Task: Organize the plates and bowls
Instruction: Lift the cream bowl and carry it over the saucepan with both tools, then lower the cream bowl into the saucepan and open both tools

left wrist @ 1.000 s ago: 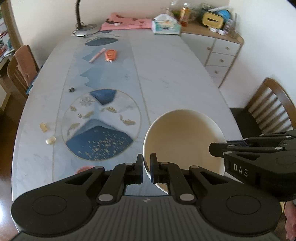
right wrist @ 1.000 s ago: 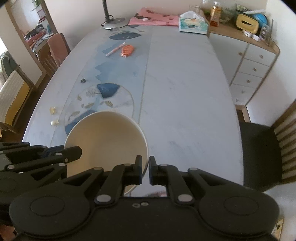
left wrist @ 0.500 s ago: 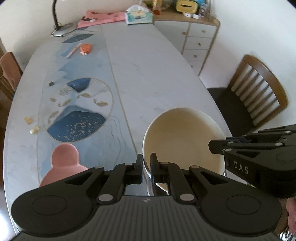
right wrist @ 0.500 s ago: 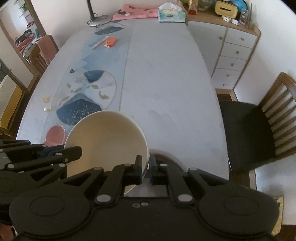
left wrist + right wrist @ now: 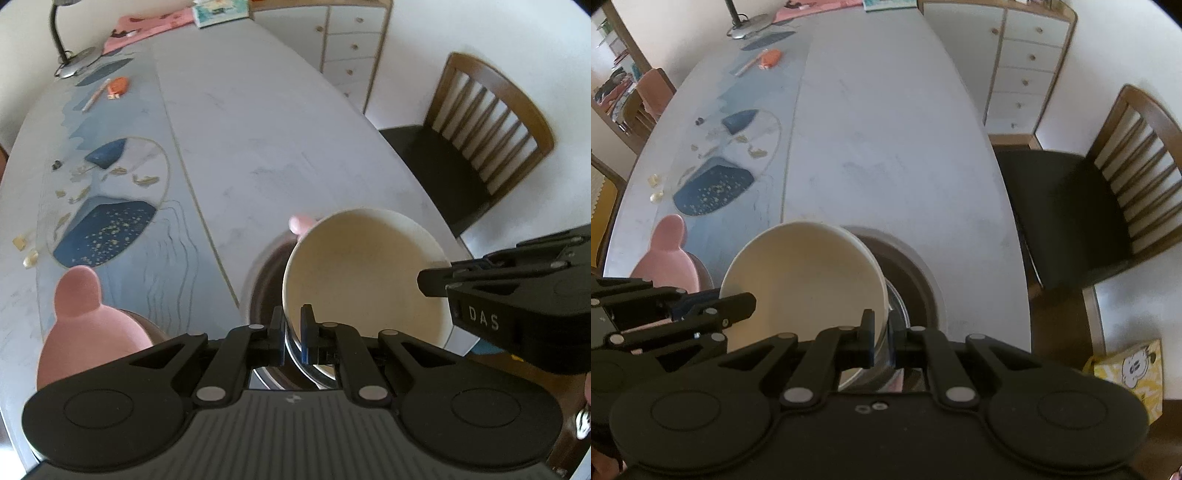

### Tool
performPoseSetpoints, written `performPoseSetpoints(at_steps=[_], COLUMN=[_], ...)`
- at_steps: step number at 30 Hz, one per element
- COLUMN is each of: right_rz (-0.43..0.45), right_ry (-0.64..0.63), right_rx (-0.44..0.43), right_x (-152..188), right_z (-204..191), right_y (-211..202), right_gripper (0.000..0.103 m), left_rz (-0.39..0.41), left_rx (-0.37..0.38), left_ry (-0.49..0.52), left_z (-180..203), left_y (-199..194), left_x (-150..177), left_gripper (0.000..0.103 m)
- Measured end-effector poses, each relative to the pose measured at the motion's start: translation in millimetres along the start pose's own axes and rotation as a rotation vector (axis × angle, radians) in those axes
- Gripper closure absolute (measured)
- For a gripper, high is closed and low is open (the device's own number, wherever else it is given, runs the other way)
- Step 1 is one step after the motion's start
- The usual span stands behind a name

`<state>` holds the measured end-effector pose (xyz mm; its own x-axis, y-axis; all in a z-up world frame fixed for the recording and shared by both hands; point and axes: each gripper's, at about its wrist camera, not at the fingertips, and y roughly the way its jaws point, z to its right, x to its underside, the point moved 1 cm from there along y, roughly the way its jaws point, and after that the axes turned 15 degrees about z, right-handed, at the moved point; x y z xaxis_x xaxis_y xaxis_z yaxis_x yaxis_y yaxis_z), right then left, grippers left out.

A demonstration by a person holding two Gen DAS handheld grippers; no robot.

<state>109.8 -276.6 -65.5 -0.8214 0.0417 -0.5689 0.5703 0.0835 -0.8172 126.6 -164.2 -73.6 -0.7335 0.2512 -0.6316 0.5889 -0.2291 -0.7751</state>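
Cream bowl point(image 5: 364, 275) held in the air, empty, above a dark bowl point(image 5: 912, 284) at the table's point(image 5: 258, 122) near edge. Pinched by its rim on both sides: left gripper point(image 5: 292, 325) and right gripper point(image 5: 881, 332) each closed narrow on the wall. Likely risk: uneven release tipping it, or clinking hard into the dark bowl, whose contents stay hidden. Pink dish point(image 5: 86, 325) near the near left corner, seemingly empty.

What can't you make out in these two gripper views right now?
- Dark metal bowl, both views: mostly hidden behind the cream bowl.
- Pink dish, left wrist view: near part cut off by the left gripper.
- Items on the cabinet, right wrist view: cut by the top edge.
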Motion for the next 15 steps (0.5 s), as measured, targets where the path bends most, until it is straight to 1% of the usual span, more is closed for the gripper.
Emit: performPoseSetpoints(at_steps=[7, 12, 15], right_rz=[-0.023, -0.035, -0.026], right_ry=[-0.010, -0.027, -0.041], right_rx=[-0.004, -0.002, -0.006], right_x=[14, 17, 17], right_z=[4, 3, 2], right_y=[14, 20, 20], right_gripper=[0.096, 0.096, 0.095], left_rz=[-0.003, -0.027, -0.024], left_rx=[-0.012, -0.011, -0.023], left_ry=[0.056, 0.062, 0.072], left_z=[9, 11, 12], left_y=[13, 20, 21], left_x=[13, 19, 20], left_gripper=[0.097, 0.096, 0.096])
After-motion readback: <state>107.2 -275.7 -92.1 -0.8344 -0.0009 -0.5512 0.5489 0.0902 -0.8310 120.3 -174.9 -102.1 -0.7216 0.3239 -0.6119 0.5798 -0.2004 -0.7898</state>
